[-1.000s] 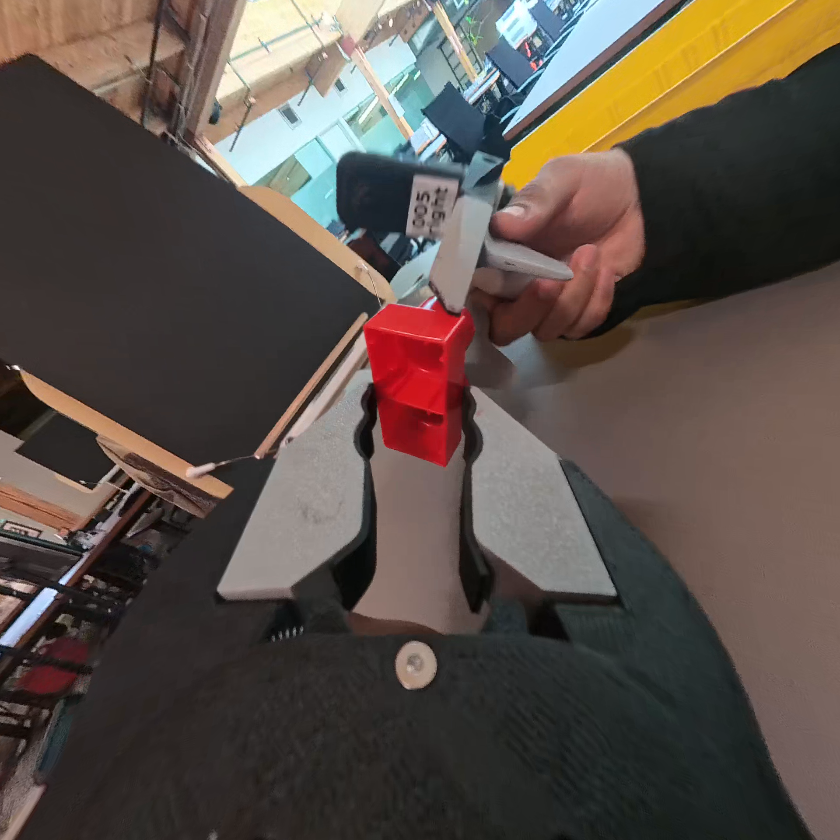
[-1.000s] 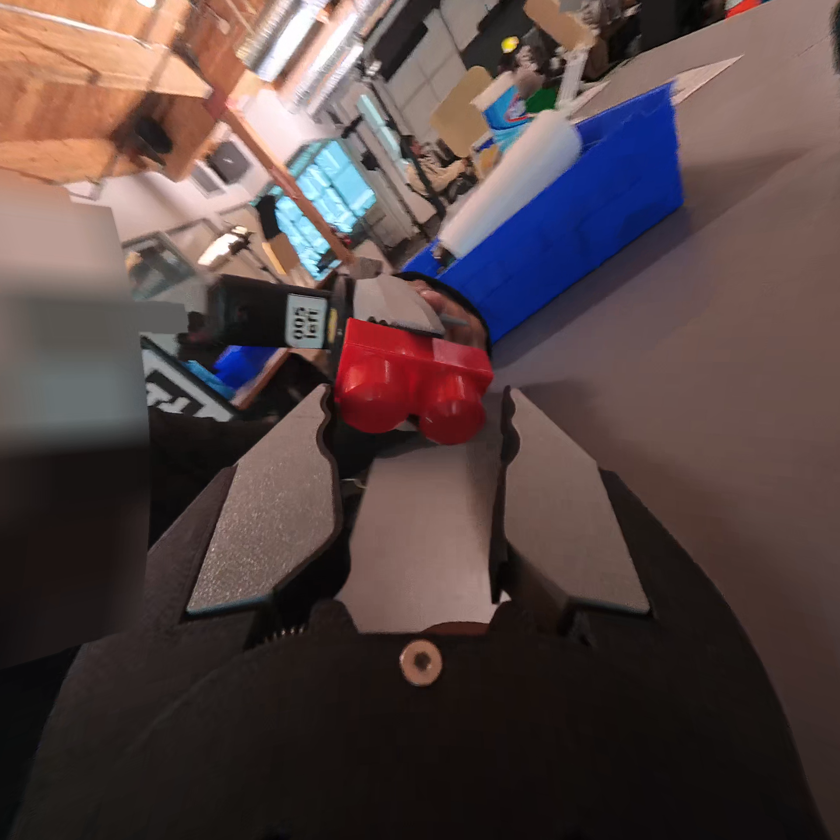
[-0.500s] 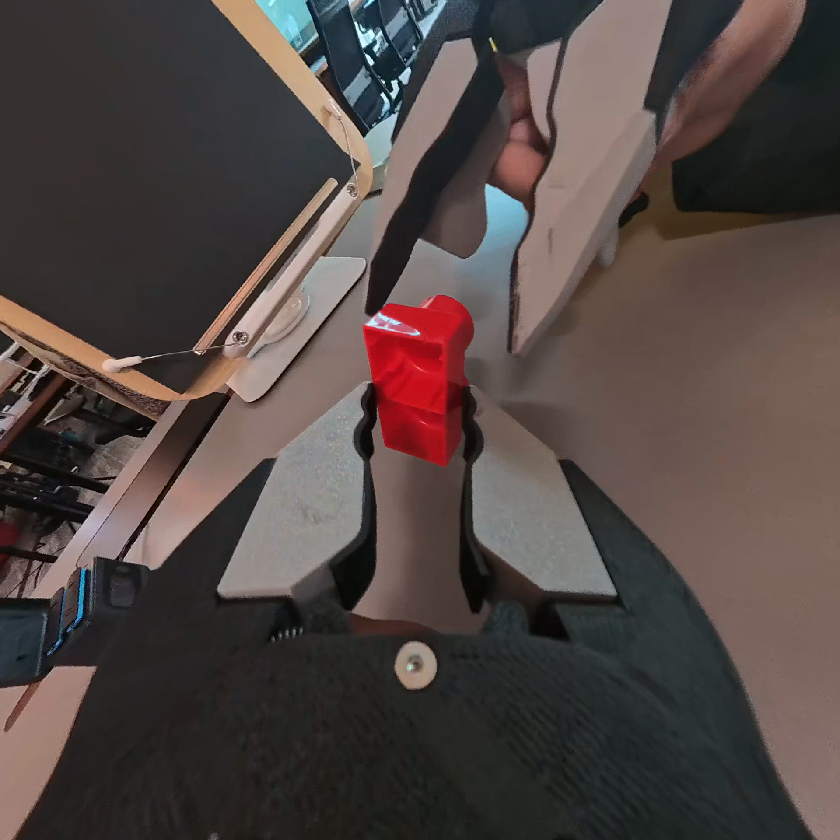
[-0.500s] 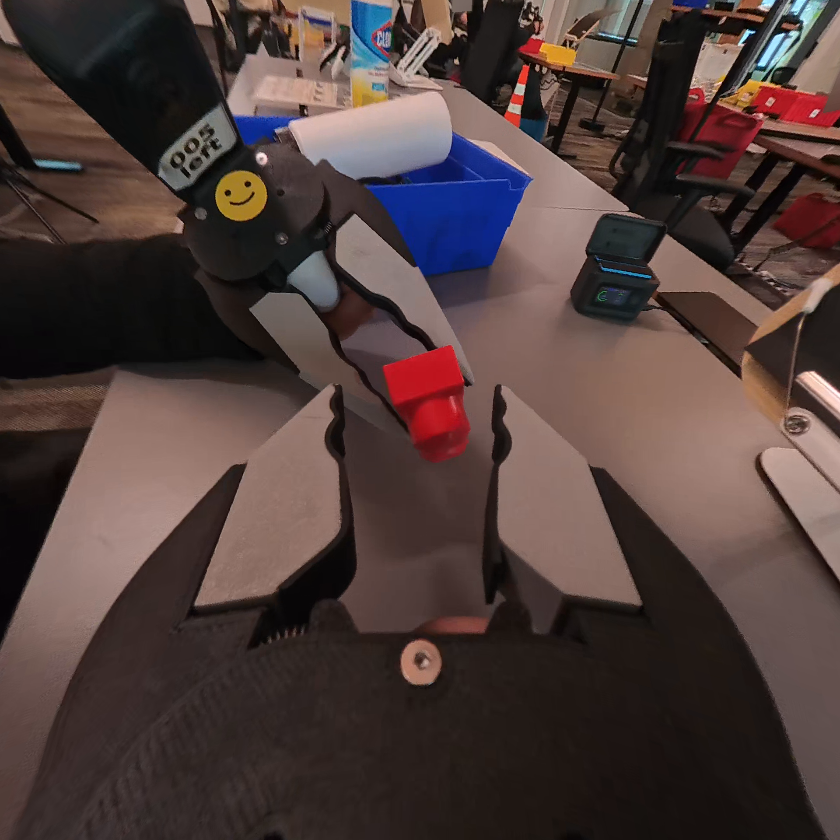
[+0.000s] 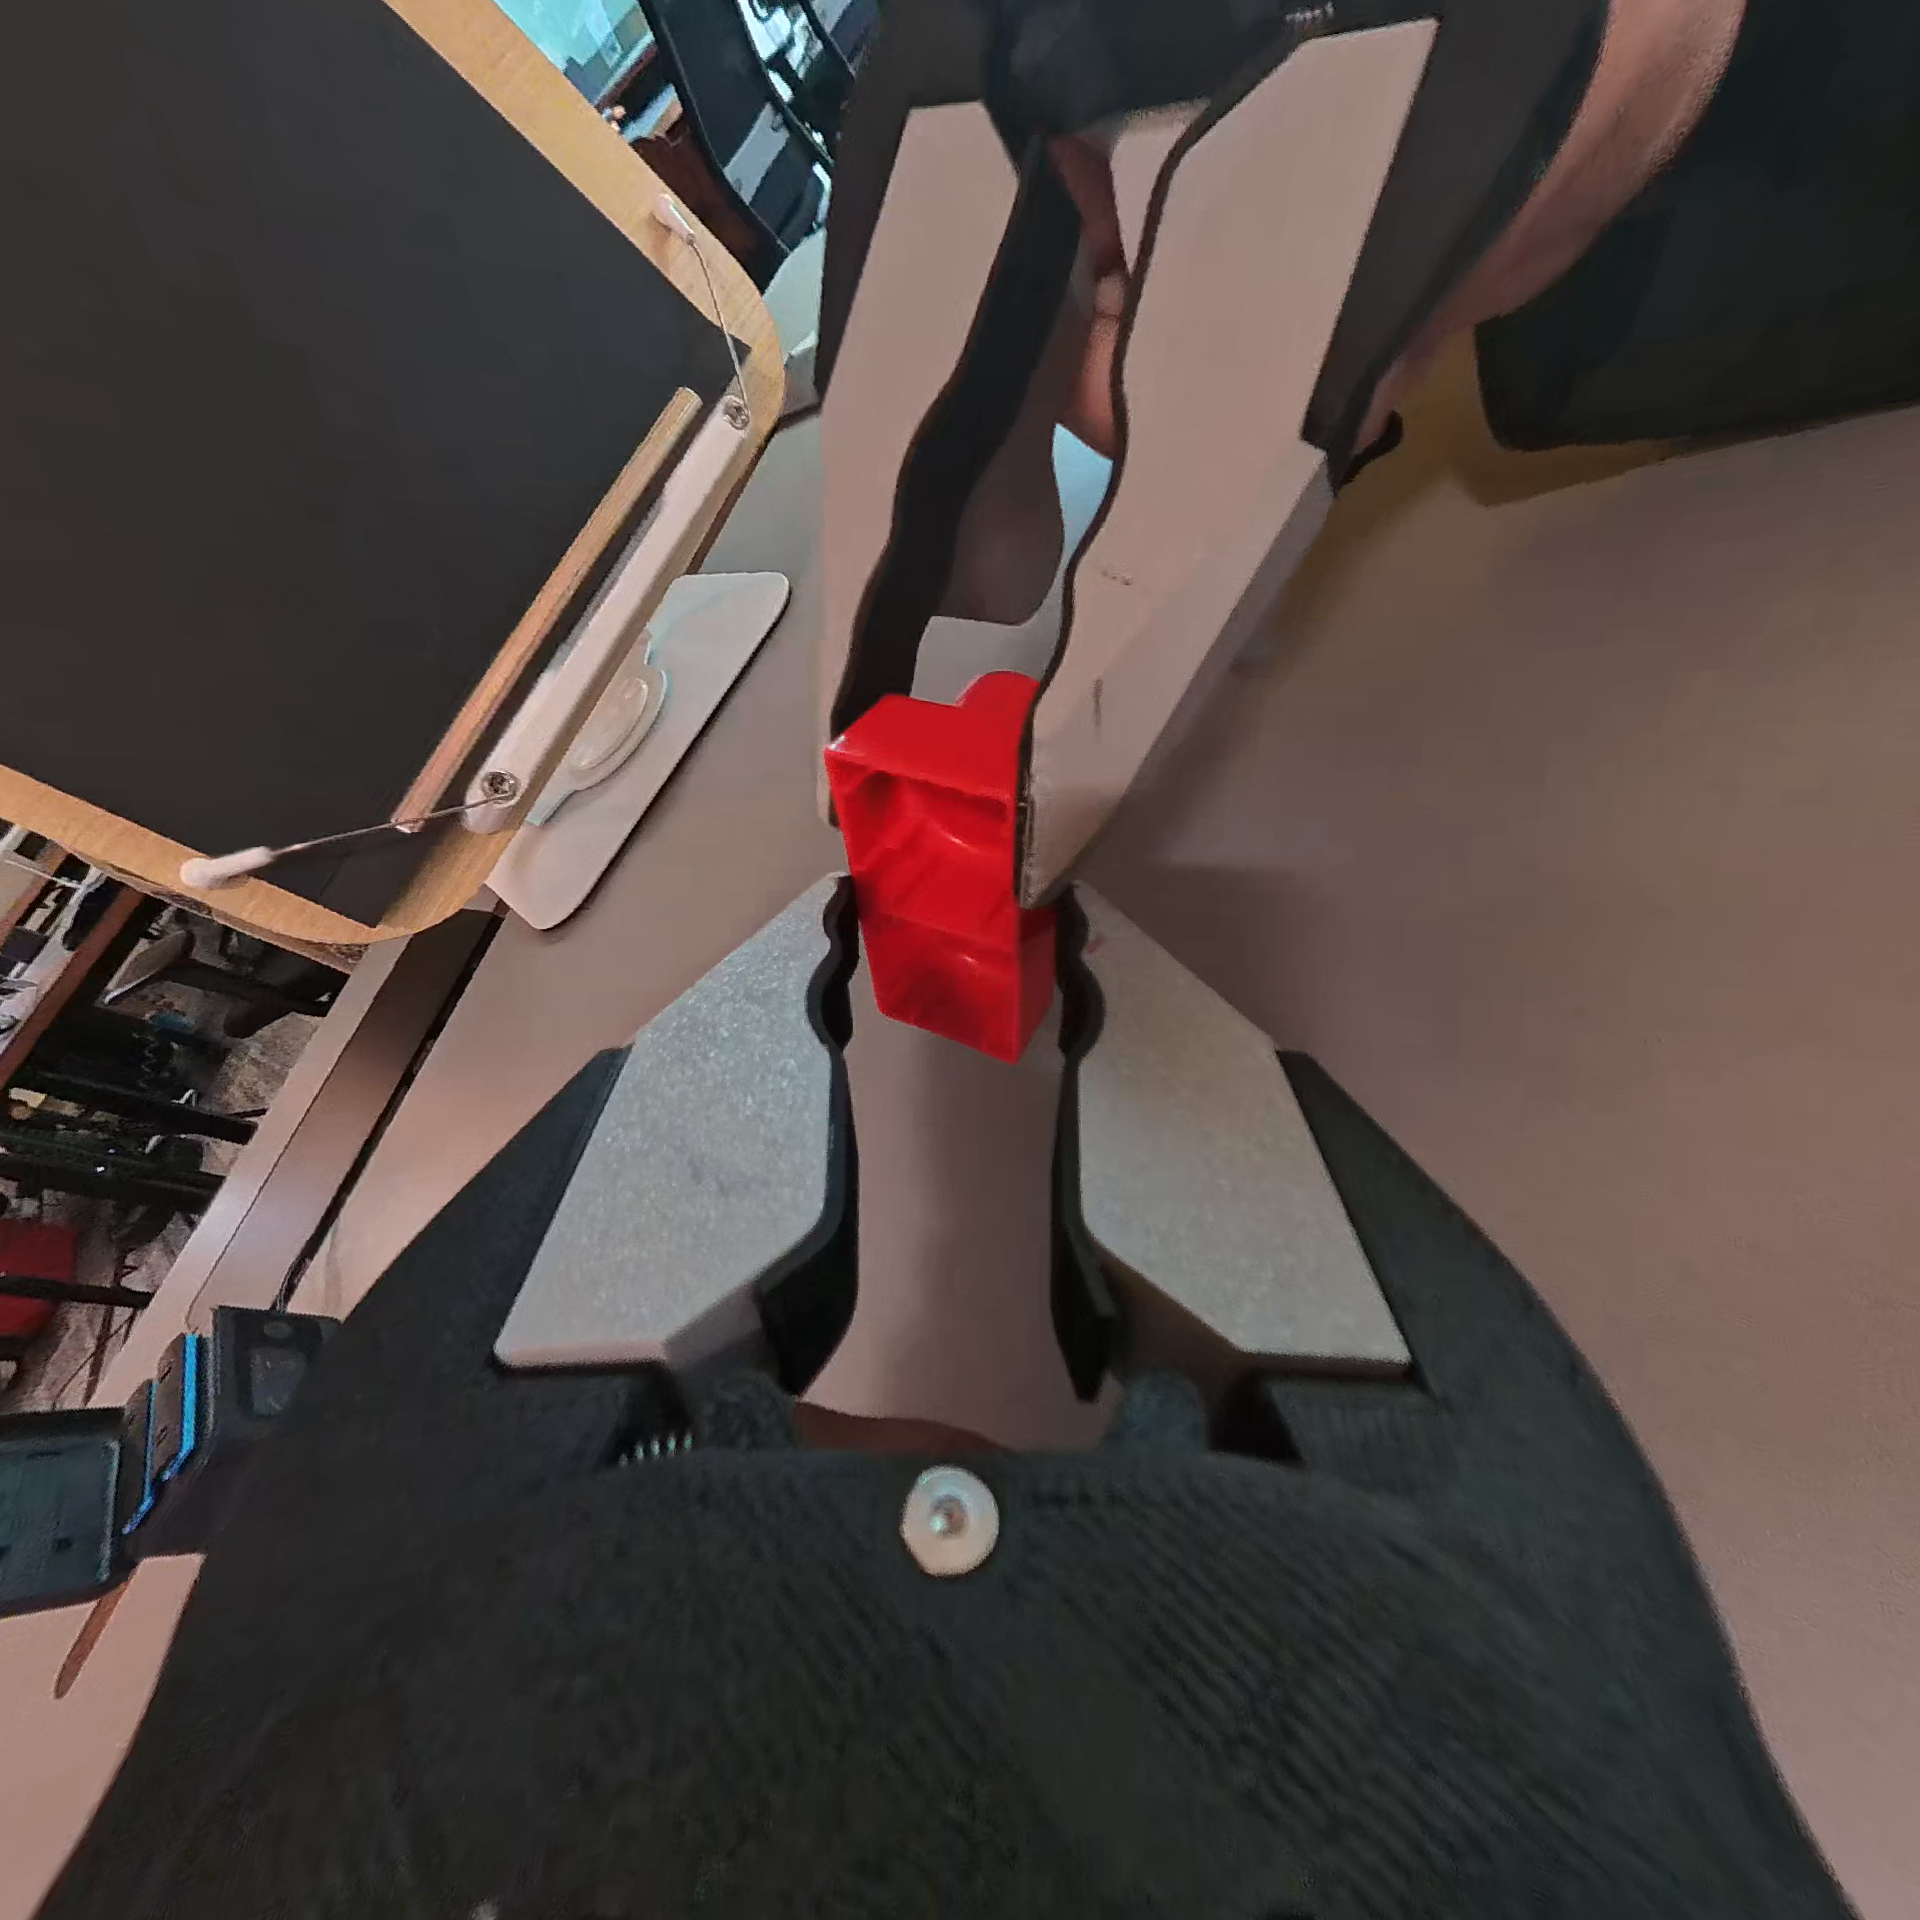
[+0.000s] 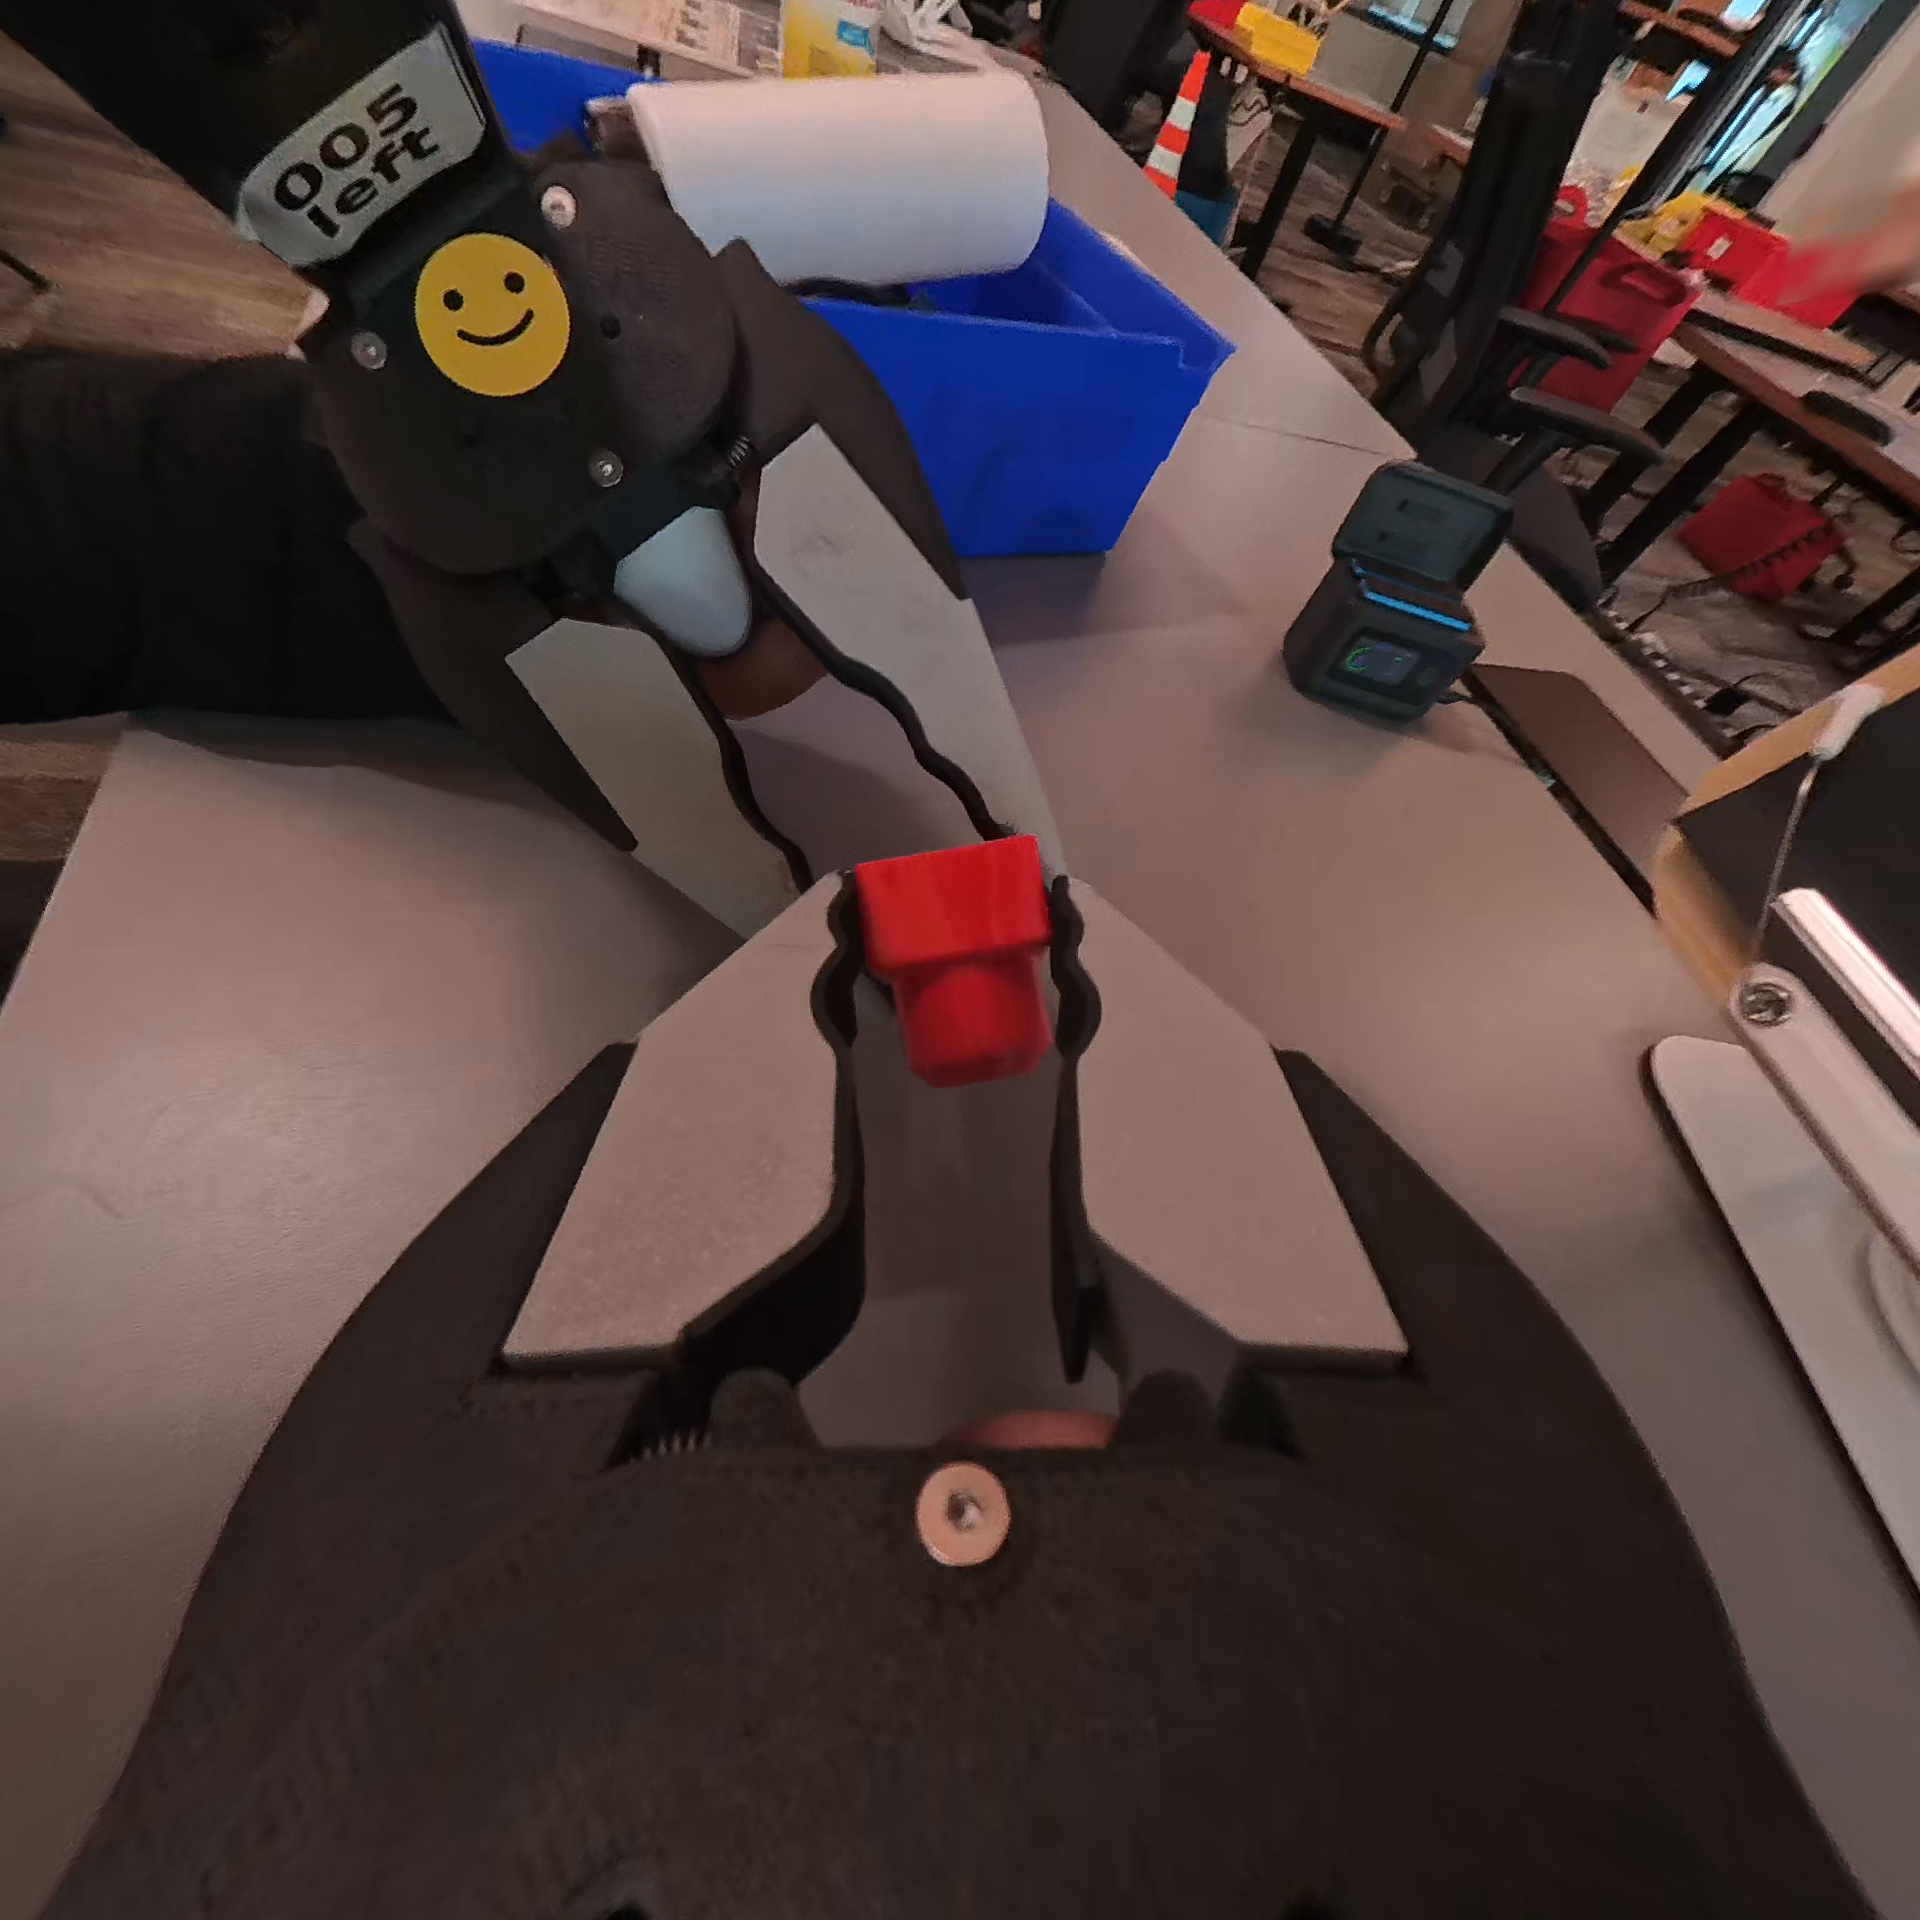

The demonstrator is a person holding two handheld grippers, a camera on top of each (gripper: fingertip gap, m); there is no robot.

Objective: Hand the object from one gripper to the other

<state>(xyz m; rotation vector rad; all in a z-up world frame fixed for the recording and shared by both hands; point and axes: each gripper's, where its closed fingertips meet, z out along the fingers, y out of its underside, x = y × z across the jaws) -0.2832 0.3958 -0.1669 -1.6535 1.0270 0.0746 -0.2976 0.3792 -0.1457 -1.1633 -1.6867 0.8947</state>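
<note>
Gripping the red block from opposite ends, both your grippers are clenched on it: the left gripper on its lower half, the right gripper on the studded end. It hangs above the grey table. Handover appears half complete; your left release remains.
</note>
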